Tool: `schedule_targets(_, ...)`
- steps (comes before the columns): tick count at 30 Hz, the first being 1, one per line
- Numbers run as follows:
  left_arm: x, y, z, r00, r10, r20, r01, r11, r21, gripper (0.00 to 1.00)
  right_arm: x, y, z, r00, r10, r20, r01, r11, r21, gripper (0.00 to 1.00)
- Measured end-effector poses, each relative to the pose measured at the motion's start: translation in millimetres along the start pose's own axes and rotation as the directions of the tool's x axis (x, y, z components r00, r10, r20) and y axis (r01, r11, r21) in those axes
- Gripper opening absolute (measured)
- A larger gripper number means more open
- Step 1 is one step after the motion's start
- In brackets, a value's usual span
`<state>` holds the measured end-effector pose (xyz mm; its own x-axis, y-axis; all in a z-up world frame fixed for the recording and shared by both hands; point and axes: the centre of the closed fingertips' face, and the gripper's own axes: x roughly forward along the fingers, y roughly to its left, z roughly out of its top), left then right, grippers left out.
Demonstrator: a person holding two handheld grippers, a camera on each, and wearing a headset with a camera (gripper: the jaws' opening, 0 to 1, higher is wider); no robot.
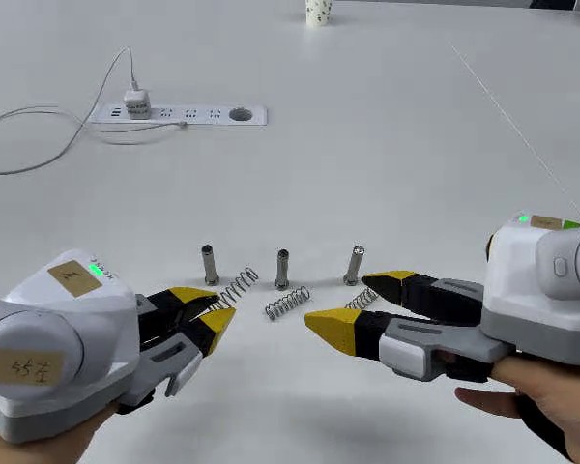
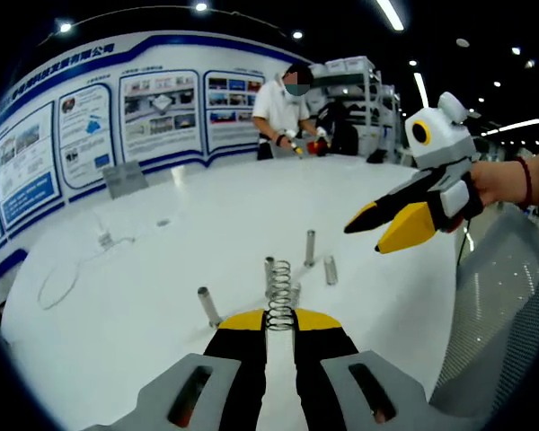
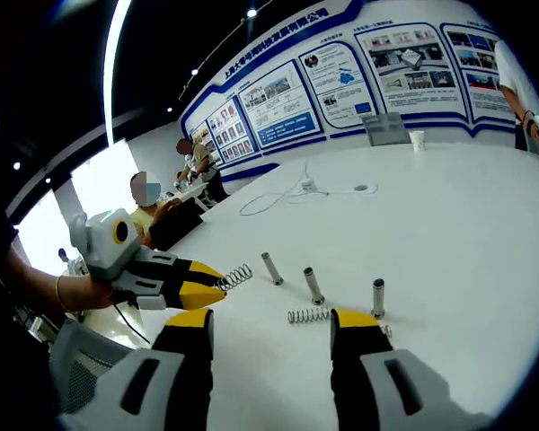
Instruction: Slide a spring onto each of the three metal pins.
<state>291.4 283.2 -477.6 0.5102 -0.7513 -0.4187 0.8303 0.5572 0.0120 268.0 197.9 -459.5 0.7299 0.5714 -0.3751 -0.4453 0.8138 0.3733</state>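
Now the left gripper's (image 2: 280, 321) fingers pinch a thin coiled silver spring (image 2: 279, 287) by its end, the right gripper's (image 3: 271, 320) spread.

A poster-lined wall (image 3: 359, 81) and ceiling lights (image 2: 391, 13) surround the white table (image 1: 387, 145).

Your left gripper (image 1: 216, 307), lower left, pinches a spring (image 1: 237, 286); right gripper (image 1: 338, 299) gapes wide beside three upright pins (image 1: 282, 269).
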Motion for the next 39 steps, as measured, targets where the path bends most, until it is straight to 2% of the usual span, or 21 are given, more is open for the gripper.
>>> schedule_targets(2, -1.9, -3.8, 6.7, 0.9992, -0.011, 0.039, 0.012, 1.000, -0.028, 0.10, 2.2, 5.0, 6.3, 0.9992, 0.019, 0.035, -0.021, 0.999, 0.042, 0.51)
schedule_targets(4, -3.7, -4.7, 9.6, 0.9984, -0.009, 0.056, 0.012, 0.998, -0.057, 0.10, 3.5, 8.2, 10.7, 0.9980, 0.030, 0.056, -0.034, 0.997, 0.074, 0.50)
schedule_targets(9, -8.2, -10.2, 19.5, 0.9948, -0.014, 0.101, 0.020, 0.998, -0.057, 0.10, 8.3, 15.5, 17.6, 0.9938, 0.064, 0.091, -0.074, 0.991, 0.113, 0.44)
schedule_targets(10, -9.4, -12.4, 24.3, 0.9914, -0.019, 0.129, 0.027, 0.998, -0.063, 0.10, 9.7, 18.8, 18.7, 0.9920, 0.079, 0.098, -0.092, 0.987, 0.129, 0.43)
schedule_targets(12, -11.6, -16.4, 29.3, 0.9875, -0.031, 0.154, 0.043, 0.997, -0.071, 0.10, 11.4, 23.9, 22.3, 0.9877, 0.101, 0.120, -0.119, 0.981, 0.153, 0.41)
schedule_targets(17, -14.6, -19.9, 37.0, 0.9786, -0.039, 0.202, 0.060, 0.994, -0.094, 0.10, 13.5, 33.5, 34.5, 0.9720, 0.142, 0.187, -0.184, 0.956, 0.228, 0.34)
schedule_targets(21, -16.8, -22.2, 40.3, 0.9744, -0.044, 0.220, 0.074, 0.989, -0.130, 0.10, 16.0, 36.2, 36.9, 0.9690, 0.151, 0.196, -0.196, 0.952, 0.237, 0.31)
schedule_targets(24, -19.1, -24.8, 42.9, 0.9702, -0.051, 0.237, 0.087, 0.986, -0.143, 0.10, 18.2, 41.9, 41.0, 0.9602, 0.172, 0.220, -0.230, 0.934, 0.275, 0.29)
schedule_targets(25, -19.9, -25.9, 43.5, 0.9692, -0.054, 0.241, 0.090, 0.985, -0.144, 0.10, 19.1, 43.1, 42.2, 0.9584, 0.174, 0.226, -0.238, 0.925, 0.297, 0.28)
schedule_targets(30, -22.6, -28.3, 46.4, 0.9651, -0.059, 0.255, 0.098, 0.985, -0.144, 0.10, 21.7, 47.5, 44.5, 0.9524, 0.189, 0.239, -0.262, 0.908, 0.327, 0.23)
schedule_targets(39, -24.4, -33.0, 52.0, 0.9584, -0.077, 0.275, 0.117, 0.984, -0.134, 0.10, 22.8, 53.2, 44.8, 0.9456, 0.211, 0.248, -0.291, 0.889, 0.353, 0.14)
